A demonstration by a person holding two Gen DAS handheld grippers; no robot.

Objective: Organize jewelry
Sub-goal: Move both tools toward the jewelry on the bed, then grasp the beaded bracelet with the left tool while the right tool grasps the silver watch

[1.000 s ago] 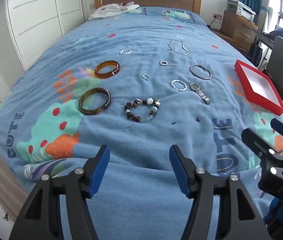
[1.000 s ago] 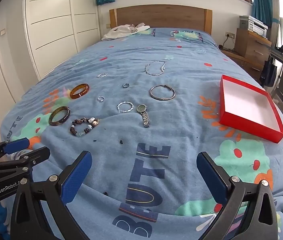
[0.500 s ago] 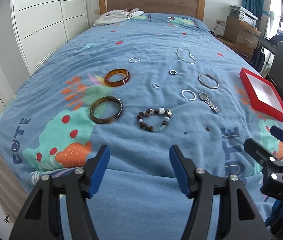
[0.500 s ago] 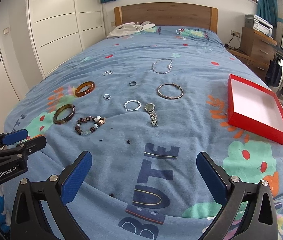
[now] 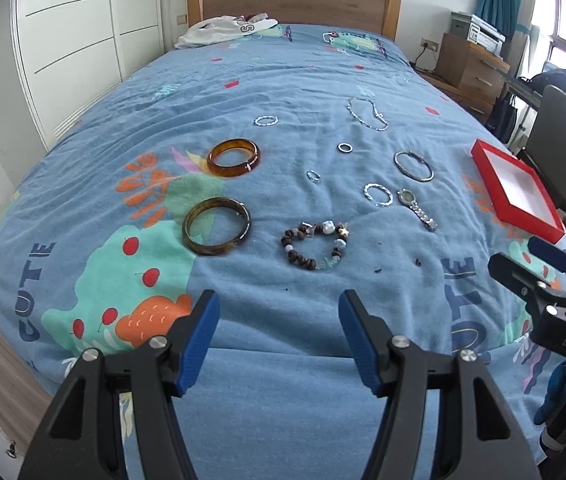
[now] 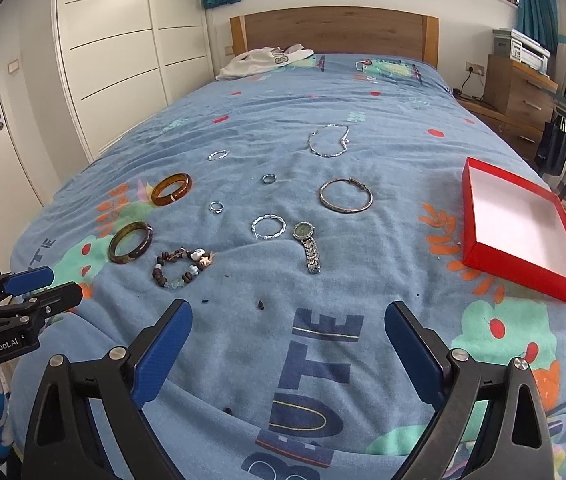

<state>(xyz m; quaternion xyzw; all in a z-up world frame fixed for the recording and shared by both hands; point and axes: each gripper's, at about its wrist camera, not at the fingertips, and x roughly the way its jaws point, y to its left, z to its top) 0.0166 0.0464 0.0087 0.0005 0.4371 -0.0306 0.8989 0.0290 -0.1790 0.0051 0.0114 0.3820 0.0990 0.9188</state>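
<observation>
Both pairs of tongs hang over the near end of a bed covered by a blue printed blanket (image 6: 363,104), each with nothing between its blue pads. The left tongs (image 5: 279,332) stand open; the right tongs (image 6: 288,338) are spread wider still, and their jaws are closing a little on empty air. The jewelry lies scattered on the blanket ahead of the tips, touched by neither pair. Just ahead of the left tongs lies a bracelet of brown wooden and pale beads (image 5: 315,246), and ahead to their left a dark olive-brown bangle (image 5: 216,231), with an amber translucent bangle (image 5: 233,157) beyond it. Farther out, ahead and to the right of the left tongs, lie a twisted silver bracelet (image 5: 378,194), a silver wristwatch with a metal link band (image 5: 417,209) just beside it, a thin silver hoop bangle (image 5: 413,165), two small silver rings (image 5: 313,176), one of them (image 5: 346,147) farther off, a small twisted silver bracelet (image 5: 265,121) and, farthest, a silver chain necklace (image 5: 367,114). Well ahead and to the right of the right tongs, near the bed's edge, sits a shallow red cardboard box with a white inside (image 6: 523,264); its inside looks bare. A few dark crumbs (image 6: 261,304) dot the blanket just ahead of the right tongs.
</observation>
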